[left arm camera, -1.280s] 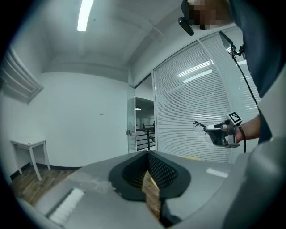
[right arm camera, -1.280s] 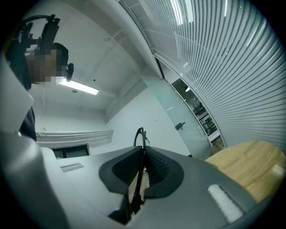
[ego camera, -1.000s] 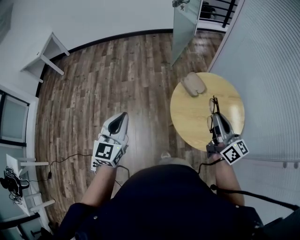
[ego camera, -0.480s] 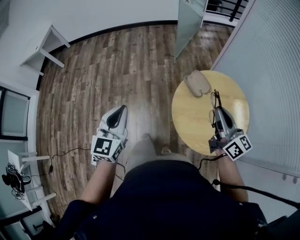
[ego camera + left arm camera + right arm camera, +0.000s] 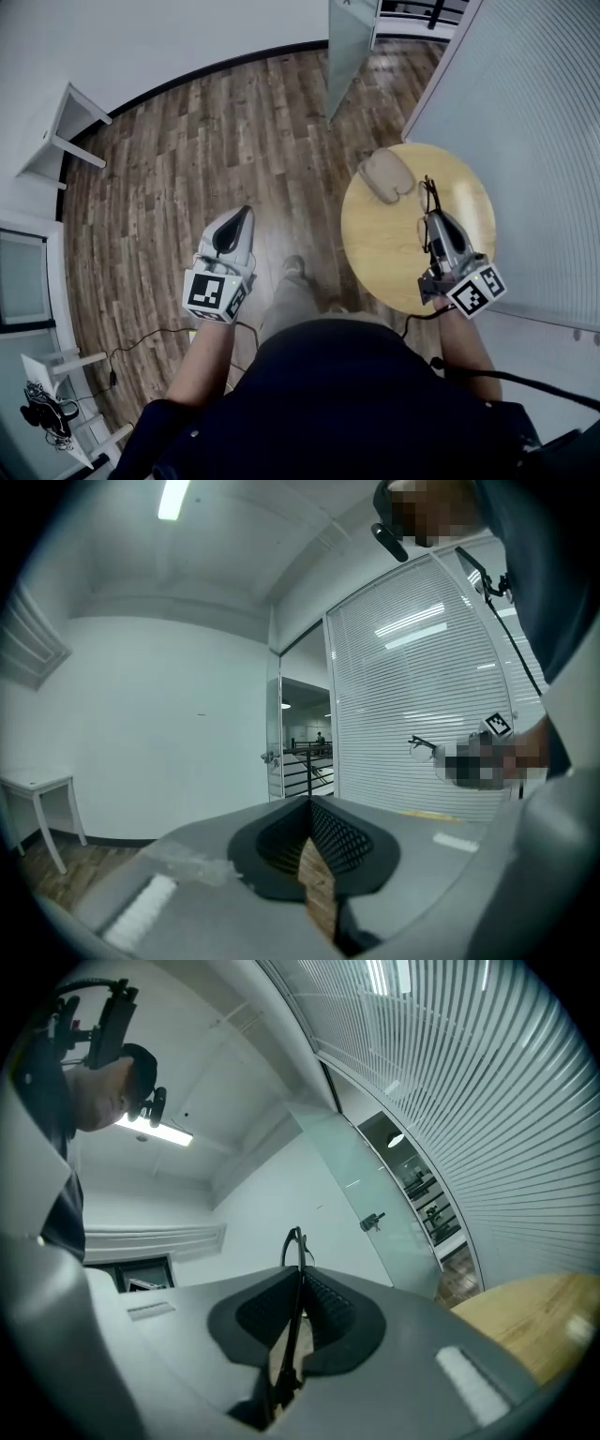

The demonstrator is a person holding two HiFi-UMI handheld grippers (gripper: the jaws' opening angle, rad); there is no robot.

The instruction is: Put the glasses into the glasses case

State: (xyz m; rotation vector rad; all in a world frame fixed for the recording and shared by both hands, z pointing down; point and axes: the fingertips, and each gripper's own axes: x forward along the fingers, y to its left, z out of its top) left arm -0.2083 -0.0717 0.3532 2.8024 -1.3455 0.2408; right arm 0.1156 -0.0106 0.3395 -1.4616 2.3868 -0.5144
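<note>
Pinching the glasses by a thin dark part of the frame, your right gripper is holding them just above the round table, its jaws pressed almost together on that wire. The glasses are sticking out past the tips toward the glasses case, which is lying near the table's far edge, apart from them. Your left gripper is hanging over the wooden floor, well away from the table, jaws pressed together on nothing.

You are probably risking a swivel here: with so slim a grip, the frame may be pivoting or slipping the moment a lens touches the case rim. Nothing is bracing the case either, so a push from the glasses could be sliding it toward the edge. I cannot tell whether its lid is open; if it is not, you are needing that distant left gripper first.
</note>
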